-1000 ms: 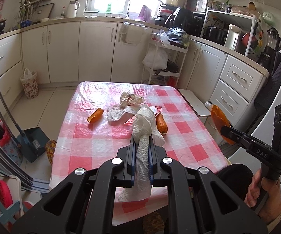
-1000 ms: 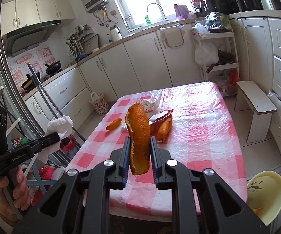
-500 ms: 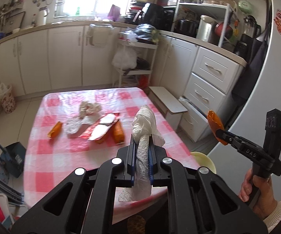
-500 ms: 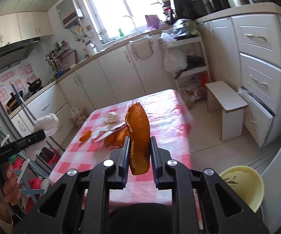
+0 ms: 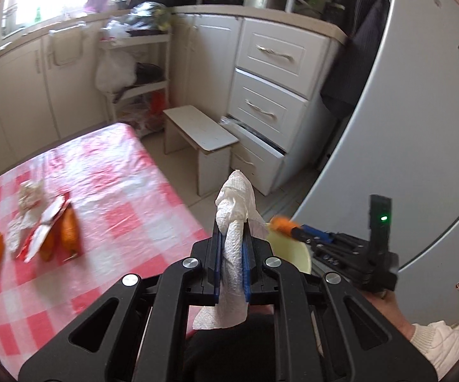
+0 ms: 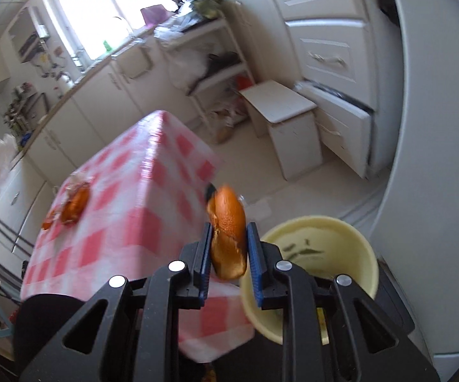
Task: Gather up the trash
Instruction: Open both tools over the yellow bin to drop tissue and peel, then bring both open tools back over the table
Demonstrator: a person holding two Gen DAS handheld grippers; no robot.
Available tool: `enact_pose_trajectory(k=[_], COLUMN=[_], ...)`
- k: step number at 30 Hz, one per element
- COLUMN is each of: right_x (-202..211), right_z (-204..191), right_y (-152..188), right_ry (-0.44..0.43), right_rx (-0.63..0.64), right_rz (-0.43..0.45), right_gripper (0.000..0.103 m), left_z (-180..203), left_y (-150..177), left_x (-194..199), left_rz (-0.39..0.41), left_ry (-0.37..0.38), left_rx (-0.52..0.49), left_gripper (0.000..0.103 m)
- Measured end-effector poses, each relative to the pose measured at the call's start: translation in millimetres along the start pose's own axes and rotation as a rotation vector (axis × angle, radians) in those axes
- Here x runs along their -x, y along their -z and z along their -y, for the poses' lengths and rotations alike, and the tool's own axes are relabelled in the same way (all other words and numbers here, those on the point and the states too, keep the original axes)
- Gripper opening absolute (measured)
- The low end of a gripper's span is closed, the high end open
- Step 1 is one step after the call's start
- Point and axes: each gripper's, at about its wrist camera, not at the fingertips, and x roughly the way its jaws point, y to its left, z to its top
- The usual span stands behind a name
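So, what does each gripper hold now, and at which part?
The left gripper clamps a crumpled paper towel near its middle; the right gripper clamps an orange peel at its lower half.

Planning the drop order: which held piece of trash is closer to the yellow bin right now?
The orange peel in the right gripper: it hangs right beside the yellow bin rim. The tissue in the left gripper sits farther back.

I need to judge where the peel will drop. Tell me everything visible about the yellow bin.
The bin is a pale yellow, round, open-topped tub that looks like plastic. It stands upright on the floor beside the table, close to the fridge. Its inside wall shows a few dark green scraps; its bottom is hidden. The right gripper, holding the orange peel, hangs at its near left rim. In the left view only part of its rim shows.
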Motion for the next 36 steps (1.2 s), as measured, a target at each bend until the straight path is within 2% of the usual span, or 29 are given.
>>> enact_pose_trajectory(k=[2, 3, 5, 11, 12, 15, 19, 26, 30, 36], right_x=[-12, -18, -22, -6, -2, 10, 26, 39, 42, 53], right_z=[16, 24, 35, 60, 64, 74, 78, 58, 42, 3], right_y=[3, 3, 4, 9, 10, 11, 11, -1, -6, -13], right_ry=[0.014, 0.022, 0.036, 0.062, 0.067, 0.074, 0.071, 0.02, -0.014, -0.069], right_rx=[-0.025, -0.037, -0.058, -0.094, -0.098, -0.118, -0.135, -0.126, -0.118, -0.062], right_rz=[-0.029, -0.046, -0.058, -0.037, -0.032, -0.013, 0.012, 0.062, 0.074, 0.1], right_gripper=[0.024, 0.032, 0.043, 0.049, 0.05, 0.052, 0.053, 0.058, 0.058, 0.06], left_z=[13, 19, 32, 69, 73, 86, 92, 71, 52, 11], left_y=[-9, -13, -18, -22, -22, -21, -21, -25, -20, -4], left_x=[-21, -34, -57, -128, -138, -160, -157, -134, -103, -51], left_rz=[-0.031, -0.051, -0.092, -0.239, -0.261, -0.295, -0.264, -0.201, -0.135, -0.047], left_ry=[0.023, 0.035, 0.058, 0.09, 0.09, 0.063, 0.023, -0.03, -0.063, -0.139], left_rx=[-0.011, -0.014, -0.018, -0.033, -0.034, -0.045, -0.072, -0.004, 0.037, 0.108], left_gripper=[0.01, 0.01, 0.01, 0.012, 0.014, 0.035, 0.055, 0.066, 0.075, 0.078])
